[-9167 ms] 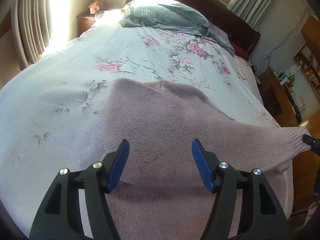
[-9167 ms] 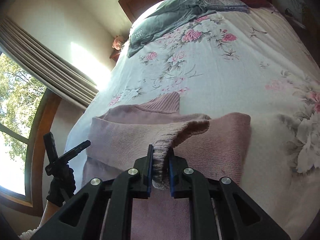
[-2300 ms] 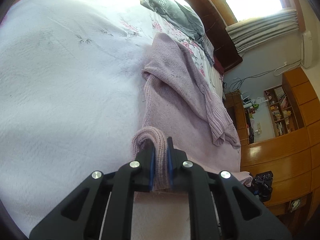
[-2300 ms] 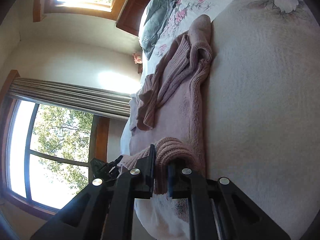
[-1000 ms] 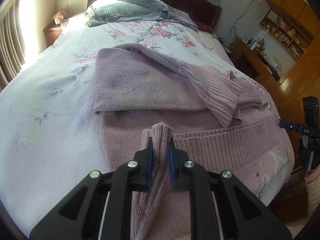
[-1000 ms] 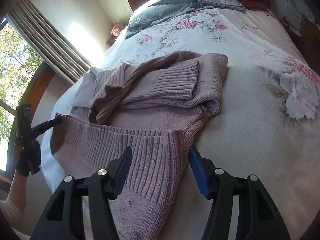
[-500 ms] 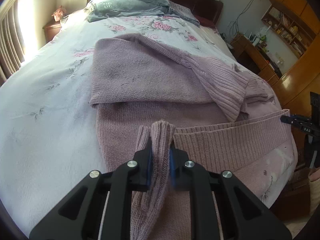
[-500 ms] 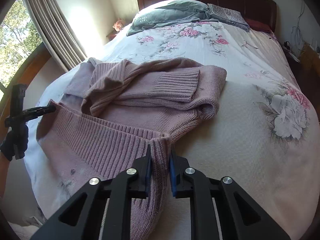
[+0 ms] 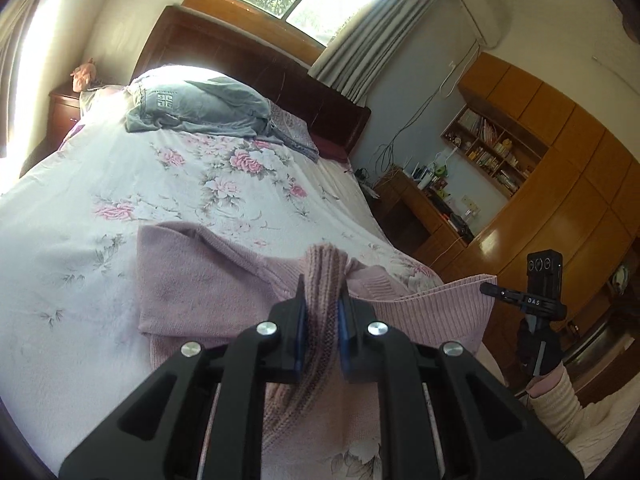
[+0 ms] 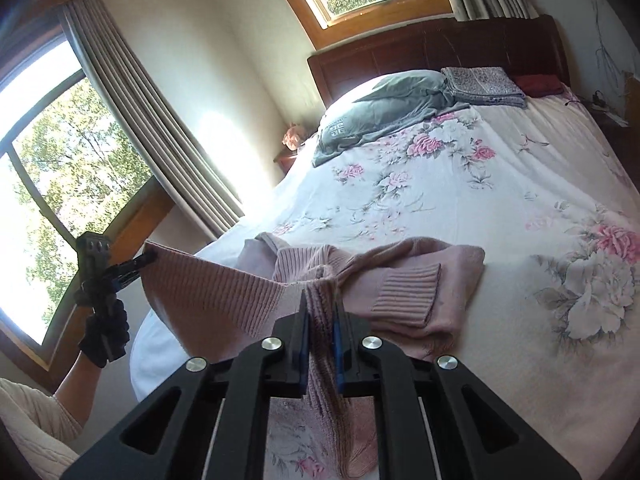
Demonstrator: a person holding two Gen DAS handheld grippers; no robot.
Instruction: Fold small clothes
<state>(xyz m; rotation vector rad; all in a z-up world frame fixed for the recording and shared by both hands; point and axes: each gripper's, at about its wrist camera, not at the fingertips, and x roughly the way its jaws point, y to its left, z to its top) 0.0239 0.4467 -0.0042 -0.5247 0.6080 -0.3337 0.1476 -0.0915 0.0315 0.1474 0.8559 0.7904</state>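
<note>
The pink sweater (image 9: 200, 284) is the landmark: it lies across the foot of the floral bed (image 9: 180, 184), well short of the grey pillow (image 9: 192, 108) by the headboard, with its sleeves already folded in over the chest.

At the sweater's left hem corner, the left gripper (image 9: 320, 320) is clamped on a bunched ridge of ribbed knit. Half a second ago that corner sat low, almost on the bedspread; now it is raised, and the camera looks out over the sweater toward the window rather than down on it.

Between the two corners, the ribbed hem (image 10: 208, 292) now hangs as a taut sheet off the bed, where a moment ago it still lay flat over the lower body. The sweater's upper half has not shifted: the folded cuff (image 10: 408, 292) rests on the chest panel as before.

At the right hem corner, the right gripper (image 10: 320, 320) is also pinched shut on the rib. A second ago its jaws stood apart around this edge; they have since closed, and now this corner is up too. In the left view this gripper shows beyond the sweater's right edge, held level with the stretched hem.

With both corners secured and lifted together, the bottom-to-top fold looks to have begun. The next move would likely be carrying the hem forward toward the collar, keeping both sides level so the tucked sleeves are not dragged out.
</note>
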